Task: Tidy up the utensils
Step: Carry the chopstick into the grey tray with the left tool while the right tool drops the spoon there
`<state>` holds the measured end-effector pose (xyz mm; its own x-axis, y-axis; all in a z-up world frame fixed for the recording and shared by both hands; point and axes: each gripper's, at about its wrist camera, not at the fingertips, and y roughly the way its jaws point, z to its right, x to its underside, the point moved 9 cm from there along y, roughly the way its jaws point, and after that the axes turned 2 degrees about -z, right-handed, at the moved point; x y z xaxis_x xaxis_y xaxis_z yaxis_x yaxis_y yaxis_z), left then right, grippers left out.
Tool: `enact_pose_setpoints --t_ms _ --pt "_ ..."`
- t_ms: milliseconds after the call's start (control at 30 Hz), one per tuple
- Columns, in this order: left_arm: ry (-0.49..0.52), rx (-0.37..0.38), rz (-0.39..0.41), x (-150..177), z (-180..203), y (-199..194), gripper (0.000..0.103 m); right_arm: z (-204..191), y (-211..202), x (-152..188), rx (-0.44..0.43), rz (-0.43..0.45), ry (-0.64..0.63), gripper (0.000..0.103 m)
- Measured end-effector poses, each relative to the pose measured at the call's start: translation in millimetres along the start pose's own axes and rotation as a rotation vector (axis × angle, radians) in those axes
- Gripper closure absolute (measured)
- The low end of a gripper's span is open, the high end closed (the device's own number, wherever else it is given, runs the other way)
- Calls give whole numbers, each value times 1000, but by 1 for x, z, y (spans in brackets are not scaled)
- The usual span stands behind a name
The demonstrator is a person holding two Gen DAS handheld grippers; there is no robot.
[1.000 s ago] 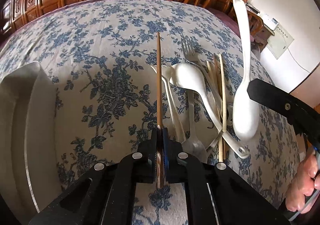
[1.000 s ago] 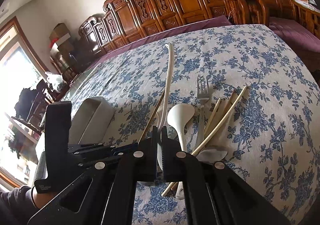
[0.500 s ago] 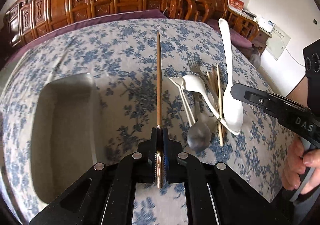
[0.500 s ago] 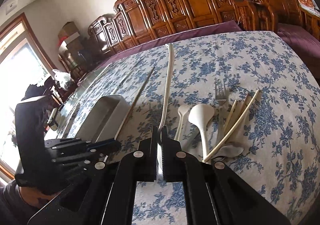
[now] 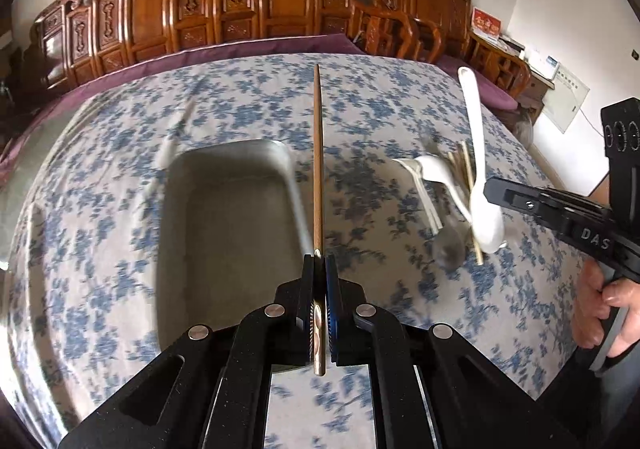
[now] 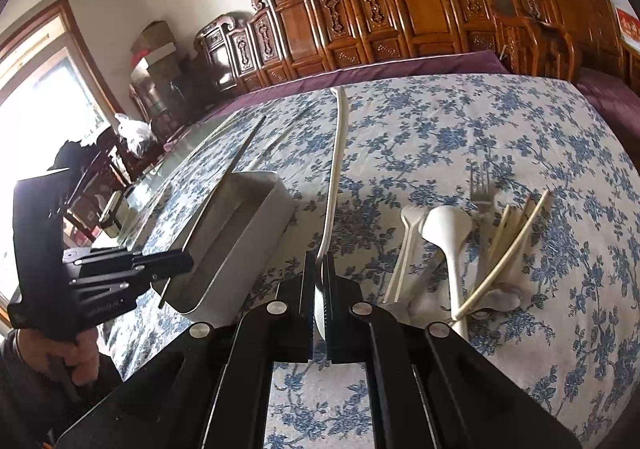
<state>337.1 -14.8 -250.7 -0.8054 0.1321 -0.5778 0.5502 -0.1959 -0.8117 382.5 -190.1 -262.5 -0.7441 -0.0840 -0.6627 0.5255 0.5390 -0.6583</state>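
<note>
My left gripper (image 5: 319, 269) is shut on a brown chopstick (image 5: 317, 161) that points forward, raised over the right rim of the grey tray (image 5: 280, 153). My right gripper (image 6: 319, 269) is shut on a long white spoon (image 6: 334, 169), held above the cloth just right of the tray (image 6: 248, 237). The spoon also shows in the left wrist view (image 5: 478, 153), with the right gripper (image 5: 496, 189) clamped on its bowl. The left gripper shows in the right wrist view (image 6: 176, 263) at the tray's near end. A pile of utensils (image 6: 460, 245) lies on the cloth: white spoon, fork, pale chopsticks.
The table has a blue floral cloth (image 6: 460, 137). Carved wooden chairs (image 5: 280, 5) line its far side. A window and cluttered furniture (image 6: 48, 101) stand left of the table. The utensil pile (image 5: 444, 189) lies right of the tray.
Both grippers have risen and moved left with their utensils. The tray has come from the far left to sit under the chopstick. The spoon has left the pile.
</note>
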Motion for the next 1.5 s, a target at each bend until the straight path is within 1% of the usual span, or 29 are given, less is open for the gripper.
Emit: enact_pose_setpoints --t_ms 167,367,633,700,800,900,1100,1233,1500 --pt "-33 -19 0 3 -24 -2 99 -21 4 -2 4 -11 -40 99" --pt "-66 -28 -42 15 -45 10 99 -52 10 -5 4 -21 -73 99" --pt "-110 -6 -93 25 -59 26 99 -92 29 -11 -12 -45 -106 99" --pt "-119 -6 -87 25 -61 25 99 -98 32 -12 -12 -50 -110 98" --pt "-141 1 -76 22 -66 23 96 -104 38 -13 -11 -59 -109 98" --pt "-150 -7 -60 20 -73 19 88 -108 48 -13 -12 -74 -101 98" --pt "-173 -27 -23 14 -90 8 87 -117 71 -13 -24 -103 -74 98" --pt "-177 -55 -4 11 -101 2 87 -126 86 -13 -41 -124 -61 98" --pt "-202 -74 20 6 -117 -7 87 -138 116 0 -44 -172 -56 98"
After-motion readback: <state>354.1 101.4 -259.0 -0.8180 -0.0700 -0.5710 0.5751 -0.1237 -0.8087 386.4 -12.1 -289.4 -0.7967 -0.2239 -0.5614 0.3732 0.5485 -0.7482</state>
